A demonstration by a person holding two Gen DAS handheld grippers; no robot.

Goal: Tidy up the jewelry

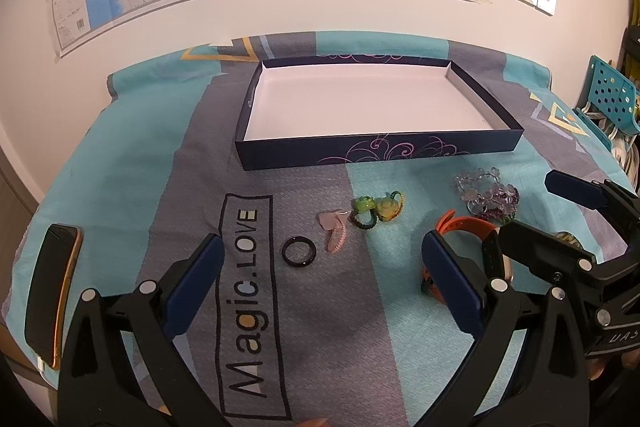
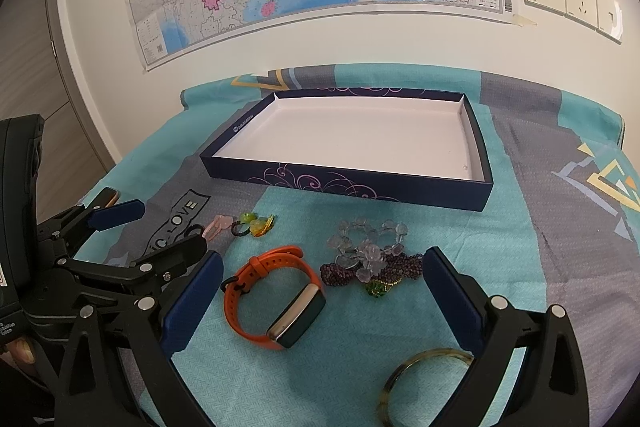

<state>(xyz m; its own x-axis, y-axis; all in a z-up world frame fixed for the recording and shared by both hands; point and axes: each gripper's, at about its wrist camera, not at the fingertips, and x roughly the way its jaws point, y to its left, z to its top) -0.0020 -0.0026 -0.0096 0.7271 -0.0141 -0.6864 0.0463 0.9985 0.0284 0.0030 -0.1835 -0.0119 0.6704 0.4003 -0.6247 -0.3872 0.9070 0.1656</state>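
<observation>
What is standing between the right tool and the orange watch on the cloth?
Nothing visible. The right tool is open, and the orange watch lies flat on the cloth between its fingers, apart from the bead bracelets.

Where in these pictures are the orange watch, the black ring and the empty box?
orange watch [image 2: 297, 319]: right wrist view, on its dark screen.
black ring [image 1: 299, 251]: left wrist view, on the open middle of the loop lying on the cloth.
box [image 2: 360, 183]: right wrist view, on its dark near wall.

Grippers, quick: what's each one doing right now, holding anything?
Left gripper: open, holding nothing, above the black ring.
Right gripper: open, holding nothing, fingers either side of the orange smartwatch.
</observation>
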